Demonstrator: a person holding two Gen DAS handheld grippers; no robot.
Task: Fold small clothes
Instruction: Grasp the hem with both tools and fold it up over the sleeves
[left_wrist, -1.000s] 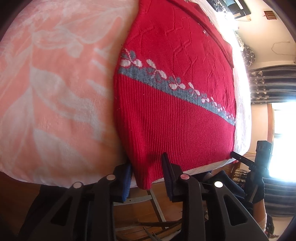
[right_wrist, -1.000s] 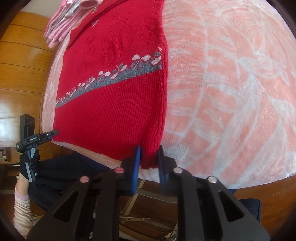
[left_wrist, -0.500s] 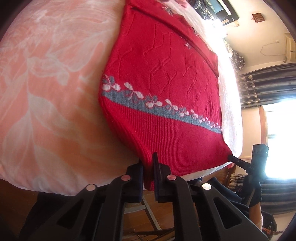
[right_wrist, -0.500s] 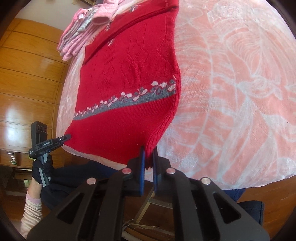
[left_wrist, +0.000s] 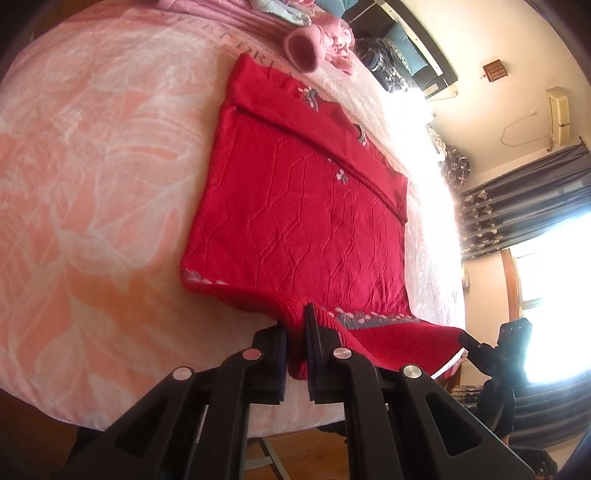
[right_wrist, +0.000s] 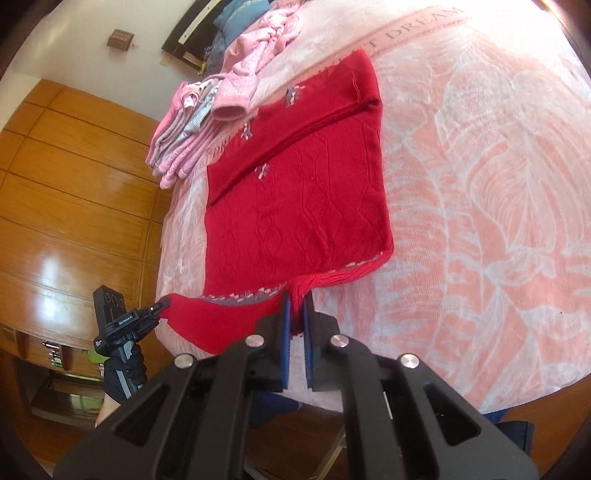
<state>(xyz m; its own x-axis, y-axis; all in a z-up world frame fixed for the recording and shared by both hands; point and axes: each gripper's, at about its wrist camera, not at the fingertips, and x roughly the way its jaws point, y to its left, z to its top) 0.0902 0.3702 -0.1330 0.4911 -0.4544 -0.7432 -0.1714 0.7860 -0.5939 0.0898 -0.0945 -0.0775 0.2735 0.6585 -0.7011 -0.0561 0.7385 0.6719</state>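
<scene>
A red sweater (left_wrist: 295, 221) lies flat on the pink leaf-patterned blanket (left_wrist: 92, 166) that covers the bed, its bottom hem raised off the near edge. The left gripper (left_wrist: 295, 343) is closed tight on one hem corner, with a fold of red knit squeezed between its pads, and the right gripper (right_wrist: 295, 317) is pinched on the other corner the same way; in each view the other tool shows at the far end of the hem, which sags between them. The knit looks thick, soft and light, so I expect it to drape and stretch rather than hold a line, and the ribbed hem should give a firm, non-slippery purchase. The two corners seem the right places to hold it, since they keep the edge spread wide as the lower half is carried toward the collar. Both sleeves appear already tucked across the chest. Beyond the collar, a loose pink garment (right_wrist: 251, 74) lies very near the sweater's top edge, and a stack of folded pink clothes (right_wrist: 184, 125) sits to one side; the loose one could get in the way if the fold overshoots. The rest of the blanket around the sweater looks free.
</scene>
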